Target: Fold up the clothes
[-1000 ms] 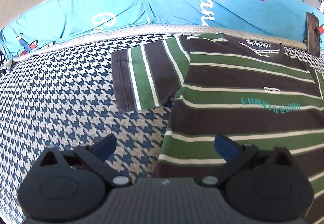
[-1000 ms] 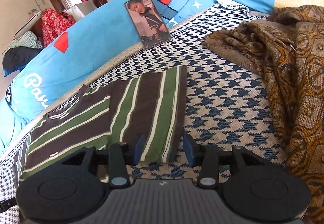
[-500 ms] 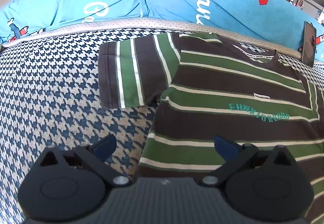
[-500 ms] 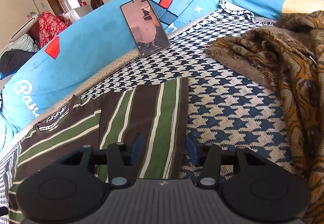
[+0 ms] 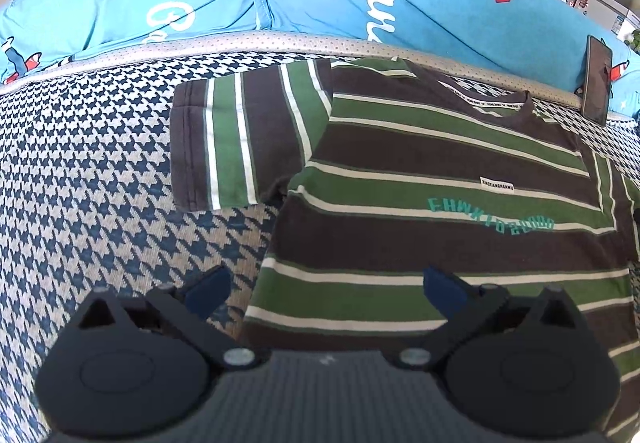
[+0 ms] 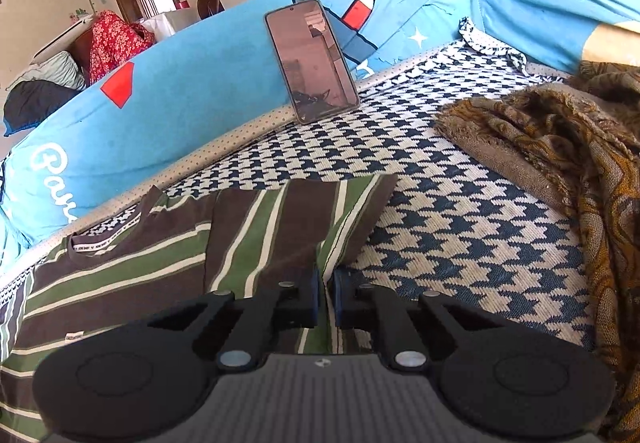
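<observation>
Pinching shut at the lower centre of the right wrist view, the right gripper has closed its fingers on the cuff of the striped T-shirt, where half a second earlier they stood apart astride it: the sleeve fold can begin. The shirt lies flat on the houndstooth sofa seat. Only the left wrist view shows the left gripper, fingers wide apart over the hem, and the other sleeve; only the right shows the brown shawl.
</observation>
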